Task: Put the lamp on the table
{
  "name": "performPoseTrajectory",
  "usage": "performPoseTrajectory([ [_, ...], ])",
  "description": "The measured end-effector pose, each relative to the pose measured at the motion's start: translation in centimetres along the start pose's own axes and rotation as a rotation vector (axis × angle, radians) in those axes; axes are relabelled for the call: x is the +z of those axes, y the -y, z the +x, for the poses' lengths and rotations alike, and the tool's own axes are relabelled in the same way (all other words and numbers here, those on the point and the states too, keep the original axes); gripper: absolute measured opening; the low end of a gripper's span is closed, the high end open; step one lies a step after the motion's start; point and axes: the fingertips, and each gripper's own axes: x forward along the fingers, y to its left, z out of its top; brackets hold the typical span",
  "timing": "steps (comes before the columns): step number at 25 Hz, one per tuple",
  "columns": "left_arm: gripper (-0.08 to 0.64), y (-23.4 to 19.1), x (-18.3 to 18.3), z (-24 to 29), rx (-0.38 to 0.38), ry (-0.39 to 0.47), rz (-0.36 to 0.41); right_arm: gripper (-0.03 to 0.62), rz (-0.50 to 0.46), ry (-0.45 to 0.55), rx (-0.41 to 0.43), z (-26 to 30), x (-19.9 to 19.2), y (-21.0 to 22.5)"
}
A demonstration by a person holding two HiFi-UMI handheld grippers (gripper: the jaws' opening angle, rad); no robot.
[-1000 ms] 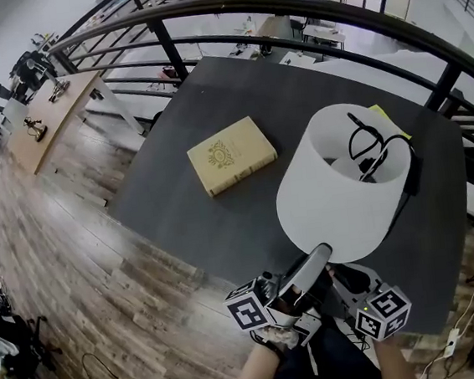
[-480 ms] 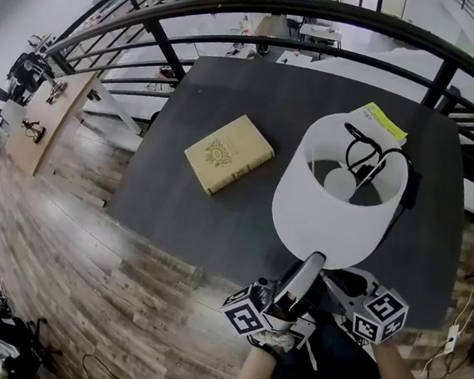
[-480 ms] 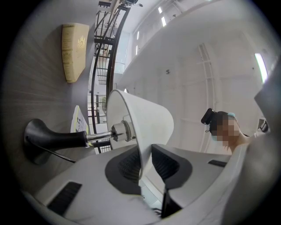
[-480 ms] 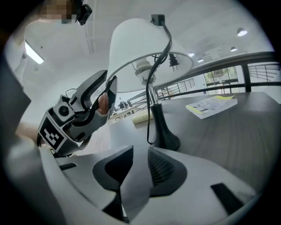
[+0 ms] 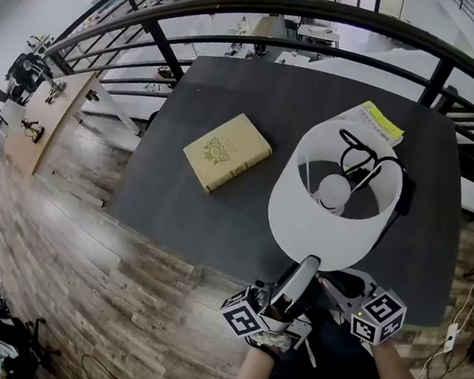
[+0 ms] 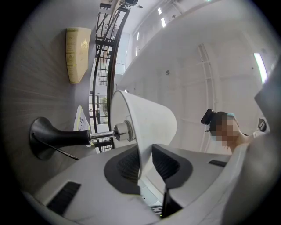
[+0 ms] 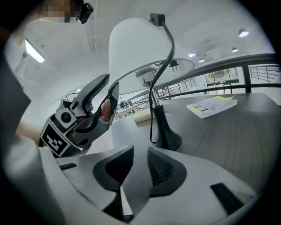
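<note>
The lamp has a white shade, a bulb and a black flared base. The base rests on the dark table near its right front. A black cord loops over the shade's top. My left gripper holds the shade's near rim, with the thin wall between its pads; its jaws are easing open. My right gripper is beside it, shut on the same rim. In the right gripper view my left gripper clasps the shade's edge.
A tan hardback book lies left of the lamp. A yellow-edged booklet lies behind the shade. A black railing curves round the table's far side. Wooden floor lies below the left and front edges.
The shade has tipped so its open top faces up and the bulb now shows. The lamp has shifted slightly left, and both grippers have moved with it.
</note>
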Motion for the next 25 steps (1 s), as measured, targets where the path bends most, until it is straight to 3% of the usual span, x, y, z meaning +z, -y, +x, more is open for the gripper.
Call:
performPoseTrajectory([
  [14,0.094,0.1,-0.1,-0.2,0.007,0.006,0.005,0.089,0.006,-0.004,-0.010,-0.4,-0.2,-0.3],
  [25,0.167,-0.2,-0.4,-1.5,0.061,0.016,-0.028,0.089,0.003,-0.037,0.004,0.2,-0.5,-1.0],
])
